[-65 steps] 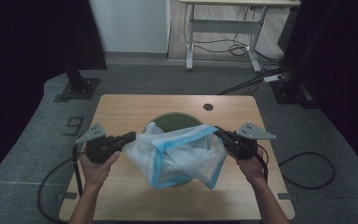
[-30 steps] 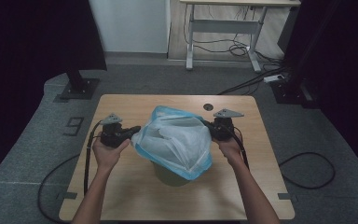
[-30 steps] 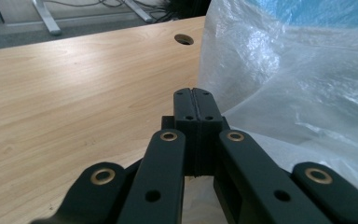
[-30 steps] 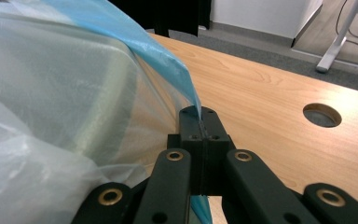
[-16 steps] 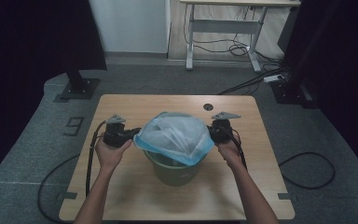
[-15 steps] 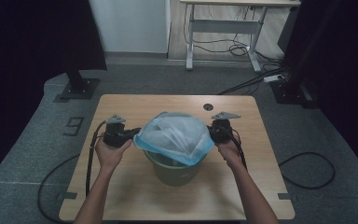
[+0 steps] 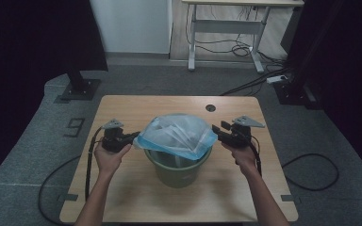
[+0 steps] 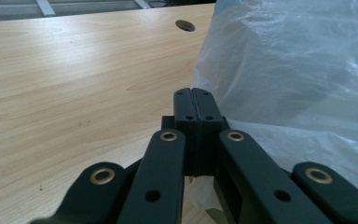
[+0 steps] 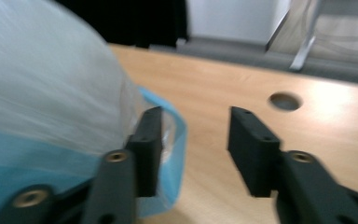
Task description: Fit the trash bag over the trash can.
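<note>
One light wooden table carries a green plastic bucket, a translucent blue-rimmed plastic bag draped over its mouth. Left gripper pinches the bag's edge; right gripper, jaws just parted, stands beside it.

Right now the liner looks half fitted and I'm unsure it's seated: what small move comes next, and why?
Probably open the left gripper: its jaws are shut at the bag, whose blue hem is draped over the bucket, while the right gripper, jaws just opened, stands clear.
</note>
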A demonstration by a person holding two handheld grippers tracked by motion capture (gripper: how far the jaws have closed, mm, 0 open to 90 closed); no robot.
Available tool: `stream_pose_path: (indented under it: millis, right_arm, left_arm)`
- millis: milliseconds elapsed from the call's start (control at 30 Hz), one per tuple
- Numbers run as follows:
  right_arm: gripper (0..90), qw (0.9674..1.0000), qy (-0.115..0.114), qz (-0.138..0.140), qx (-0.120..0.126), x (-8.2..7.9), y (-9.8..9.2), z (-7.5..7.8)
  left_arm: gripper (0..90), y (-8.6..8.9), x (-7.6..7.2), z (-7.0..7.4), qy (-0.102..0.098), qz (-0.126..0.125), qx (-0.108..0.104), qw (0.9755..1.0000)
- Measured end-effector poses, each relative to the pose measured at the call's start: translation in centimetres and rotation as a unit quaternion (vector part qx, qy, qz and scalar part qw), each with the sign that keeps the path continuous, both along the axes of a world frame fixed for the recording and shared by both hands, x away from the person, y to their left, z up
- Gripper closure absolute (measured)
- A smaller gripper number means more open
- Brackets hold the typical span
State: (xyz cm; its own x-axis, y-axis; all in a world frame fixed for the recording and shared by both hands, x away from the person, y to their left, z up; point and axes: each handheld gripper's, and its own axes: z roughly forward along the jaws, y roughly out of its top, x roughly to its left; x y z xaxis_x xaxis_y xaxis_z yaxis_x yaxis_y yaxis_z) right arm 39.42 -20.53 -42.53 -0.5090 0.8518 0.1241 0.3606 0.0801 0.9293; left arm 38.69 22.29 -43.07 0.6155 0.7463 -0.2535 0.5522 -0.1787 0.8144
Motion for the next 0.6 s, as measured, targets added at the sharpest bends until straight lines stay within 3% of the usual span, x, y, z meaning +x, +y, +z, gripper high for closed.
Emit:
stream_pose_path:
  millis: [33,67,100,167,233,300,433,467,600]
  right_arm:
    - [50.8,1.0000,0.000,0.000,0.000,0.0,0.0,0.0]
    - [50.0,0.9998,-0.018,0.010,0.001,-1.1,-0.6,0.7]
    - [50.0,0.9998,-0.018,0.010,0.001,-1.1,-0.6,0.7]
    - [48.4,0.9993,-0.022,0.031,0.006,-2.7,-1.3,1.5]
    - [47.9,0.9990,-0.021,0.039,0.008,-3.3,-1.4,1.6]
    - [46.0,0.9981,-0.025,0.054,0.017,-5.3,-1.7,2.0]
    - [42.7,0.9966,-0.034,0.070,0.028,-7.0,-1.8,2.6]
    - [39.7,0.9956,-0.032,0.082,0.032,-7.7,-1.4,3.1]
    - [35.5,0.9935,-0.014,0.109,0.029,-7.8,0.0,3.6]
  left_arm:
    - [89.9,0.0,0.0,0.0,0.000,0.000,-0.001,1.0000]
    - [89.9,0.0,-0.1,0.0,-0.001,0.000,-0.001,1.0000]
    - [89.9,0.0,-0.1,0.1,-0.001,-0.001,-0.001,1.0000]
    - [89.9,0.0,-0.1,0.1,-0.002,-0.001,-0.001,1.0000]
    - [89.9,0.0,-0.2,0.1,-0.002,0.000,-0.001,1.0000]
    - [89.9,0.1,-0.3,0.0,-0.002,0.002,-0.002,1.0000]
    - [89.9,0.0,-0.2,0.0,-0.001,0.002,-0.002,1.0000]
    - [89.9,0.0,-0.2,0.0,-0.001,0.001,-0.001,1.0000]
    - [89.9,-0.2,-0.3,0.0,0.000,0.001,-0.001,1.0000]
